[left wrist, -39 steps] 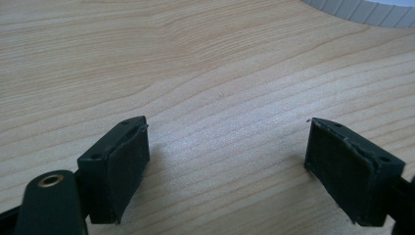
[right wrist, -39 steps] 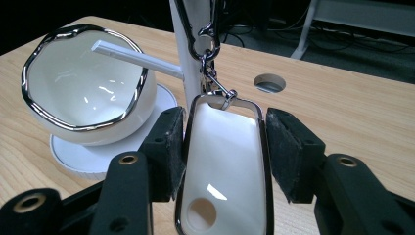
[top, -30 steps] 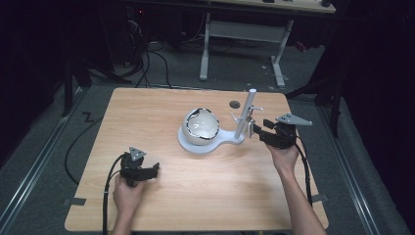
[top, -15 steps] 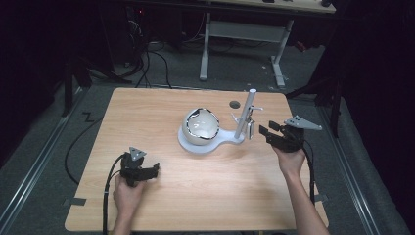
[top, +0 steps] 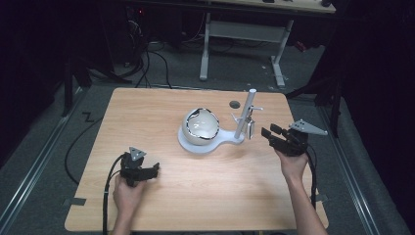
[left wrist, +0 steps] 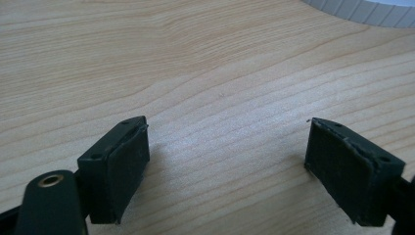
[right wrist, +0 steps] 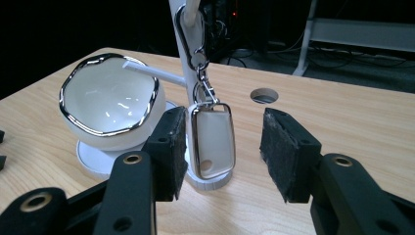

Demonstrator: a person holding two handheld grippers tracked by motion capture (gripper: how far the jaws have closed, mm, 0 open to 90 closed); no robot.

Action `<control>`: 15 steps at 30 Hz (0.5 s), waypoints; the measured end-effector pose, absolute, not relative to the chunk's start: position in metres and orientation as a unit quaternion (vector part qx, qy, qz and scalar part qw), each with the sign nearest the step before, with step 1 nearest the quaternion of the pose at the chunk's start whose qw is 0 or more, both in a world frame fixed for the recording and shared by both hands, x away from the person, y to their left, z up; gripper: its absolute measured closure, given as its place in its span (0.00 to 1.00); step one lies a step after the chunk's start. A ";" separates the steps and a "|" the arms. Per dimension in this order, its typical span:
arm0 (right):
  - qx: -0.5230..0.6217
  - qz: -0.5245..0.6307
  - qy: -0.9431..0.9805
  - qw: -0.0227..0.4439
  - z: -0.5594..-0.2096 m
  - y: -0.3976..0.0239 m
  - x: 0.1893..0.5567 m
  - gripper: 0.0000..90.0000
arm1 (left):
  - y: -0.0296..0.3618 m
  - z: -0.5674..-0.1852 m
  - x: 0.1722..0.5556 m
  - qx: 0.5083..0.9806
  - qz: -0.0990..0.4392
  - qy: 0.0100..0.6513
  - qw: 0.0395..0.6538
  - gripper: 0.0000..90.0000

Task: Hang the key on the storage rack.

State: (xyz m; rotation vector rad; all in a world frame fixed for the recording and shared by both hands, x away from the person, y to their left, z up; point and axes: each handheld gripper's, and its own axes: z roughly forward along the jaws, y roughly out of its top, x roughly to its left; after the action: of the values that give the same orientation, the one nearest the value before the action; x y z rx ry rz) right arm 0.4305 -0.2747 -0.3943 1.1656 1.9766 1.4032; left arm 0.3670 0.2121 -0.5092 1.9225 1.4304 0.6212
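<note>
A dim room surrounded a pale wooden table [top: 195,205], with a grey floor, black cables and a white-legged desk at twelve o'clock. The tabletop was nearly bare, its grain running crosswise, with a small round hole [top: 235,104] near the far edge.

At the table's centre stood a white stand [top: 215,143]: a flat base carrying a white bowl [top: 200,125] with a chrome rim, and at the bowl's three o'clock a thin upright post [top: 246,113]. From a peg on that post hung a fob [right wrist: 212,141], a rounded white tag in a chrome frame on a metal clip, dangling free just above the base, probably hung there so it could be plucked off.

The right gripper [right wrist: 222,152] hovered at three o'clock of the post, pointed at it. Its jaws had just been closing and stood part open, one on each side of the fob but short of it, pressing on nothing. That seemed a line-up for a grab.

The left gripper [left wrist: 227,166] rested at seven o'clock of the bowl, well apart from the stand, jaws spread wide over bare wood and holding nothing, apparently waiting. The hand [top: 128,193] behind it lay on the table.
</note>
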 end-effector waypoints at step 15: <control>0.432 0.504 0.715 0.218 -0.409 -0.286 0.419 0.61 | 0.212 -0.509 0.367 0.734 0.237 0.546 0.327 0.19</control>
State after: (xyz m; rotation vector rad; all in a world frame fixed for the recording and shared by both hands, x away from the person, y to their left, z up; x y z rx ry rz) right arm 0.4187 -0.2859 -0.4094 1.1976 1.9813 1.3953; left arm 0.3670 0.2120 -0.5092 1.9226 1.4303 0.6214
